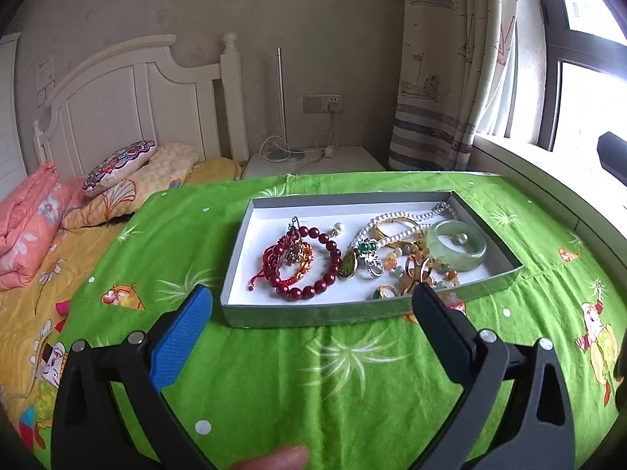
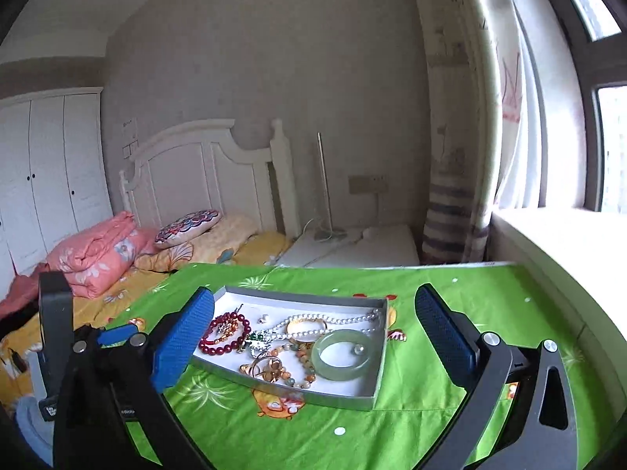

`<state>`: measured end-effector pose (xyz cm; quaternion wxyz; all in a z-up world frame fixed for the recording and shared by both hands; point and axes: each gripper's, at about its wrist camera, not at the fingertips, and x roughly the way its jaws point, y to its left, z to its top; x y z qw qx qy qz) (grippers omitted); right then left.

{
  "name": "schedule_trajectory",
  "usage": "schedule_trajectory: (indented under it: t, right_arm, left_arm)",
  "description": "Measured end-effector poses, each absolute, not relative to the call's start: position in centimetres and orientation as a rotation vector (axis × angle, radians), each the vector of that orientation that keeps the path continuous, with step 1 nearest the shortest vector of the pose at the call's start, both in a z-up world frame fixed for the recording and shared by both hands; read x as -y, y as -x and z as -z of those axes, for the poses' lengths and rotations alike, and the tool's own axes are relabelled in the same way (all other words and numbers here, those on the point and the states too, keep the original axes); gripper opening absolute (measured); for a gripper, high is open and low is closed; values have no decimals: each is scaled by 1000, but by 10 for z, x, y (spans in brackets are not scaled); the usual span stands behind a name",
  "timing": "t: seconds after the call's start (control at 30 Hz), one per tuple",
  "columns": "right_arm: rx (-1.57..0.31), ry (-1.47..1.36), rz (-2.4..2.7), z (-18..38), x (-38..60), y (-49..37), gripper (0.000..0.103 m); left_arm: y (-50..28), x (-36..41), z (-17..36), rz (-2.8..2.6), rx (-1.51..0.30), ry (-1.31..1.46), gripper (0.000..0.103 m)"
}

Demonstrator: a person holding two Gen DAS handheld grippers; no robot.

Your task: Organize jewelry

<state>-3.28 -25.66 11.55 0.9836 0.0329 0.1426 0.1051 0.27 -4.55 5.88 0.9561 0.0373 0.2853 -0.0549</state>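
Observation:
A shallow grey tray with a white inside lies on the green cloth and holds the jewelry. In it are a dark red bead bracelet, a pale jade bangle, a pearl necklace, a green pendant and several gold rings. My left gripper is open just in front of the tray's near wall, holding nothing. My right gripper hovers above, wide open and empty; past it lie the tray, the bangle and the red bracelet.
The cloth-covered table ends at a window sill on the right and a bed with a pink quilt on the left. A white nightstand and a curtain stand behind. A person's fingertip shows at the bottom edge.

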Motion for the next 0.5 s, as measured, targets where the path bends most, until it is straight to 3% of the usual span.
schedule_trajectory:
  t: [0.33,0.5]
  right_arm:
    - [-584,-72,-82,-39,241,1,99]
    - [-650,-57,-52,-29,234,-5,98]
  left_arm:
    - [-22,40,-34,78,-676,-19,101]
    - [-24,37,-32,78,-687,-10,101]
